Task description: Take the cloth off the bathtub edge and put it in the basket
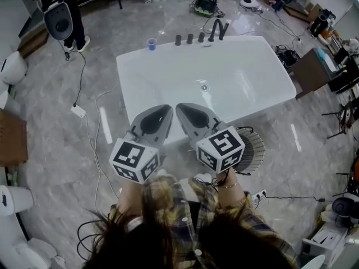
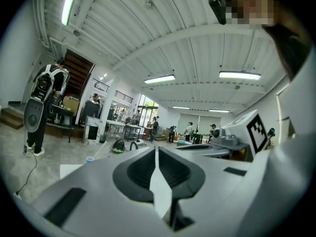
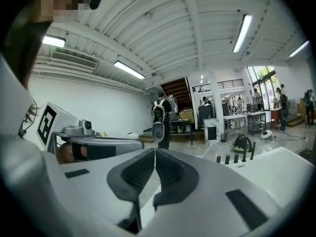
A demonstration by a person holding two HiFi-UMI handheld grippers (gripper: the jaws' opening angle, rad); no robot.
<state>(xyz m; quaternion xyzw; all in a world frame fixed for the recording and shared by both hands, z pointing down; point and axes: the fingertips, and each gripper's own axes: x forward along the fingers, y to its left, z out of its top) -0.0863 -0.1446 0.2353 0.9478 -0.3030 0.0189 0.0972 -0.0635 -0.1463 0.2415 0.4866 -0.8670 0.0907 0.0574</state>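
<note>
Down at the near edge of the bathtub point(image 1: 168, 74), the two tongs and the person's arms cover a good part of the rim. I cannot see the cloth there or in any other view, so I cannot tell where it is or how it lies next to the tongs. The basket point(image 1: 256, 150) stands on the floor just beside the tub's near right side. It is half hidden under the right tongs point(image 1: 180, 109), and I cannot tell what is in it. The left tongs point(image 1: 168, 110) are closed tight, tips pressed together, with nothing between them. The right tongs are closed tight too and hold nothing. Both are held side by side above the tub's near edge. Their tips are close to each other and point toward the tub. Each has a cube point(image 1: 134, 160) with black and white squares at its back end, next to the person's checked sleeves point(image 1: 168, 198). On the far rim stand dark taps point(image 1: 202, 37) and a small blue cup point(image 1: 151, 43). Beyond the tub, well apart from it, a person with a backpack point(image 1: 59, 13) stands on the gray floor, cut off by the top of the head view.
</note>
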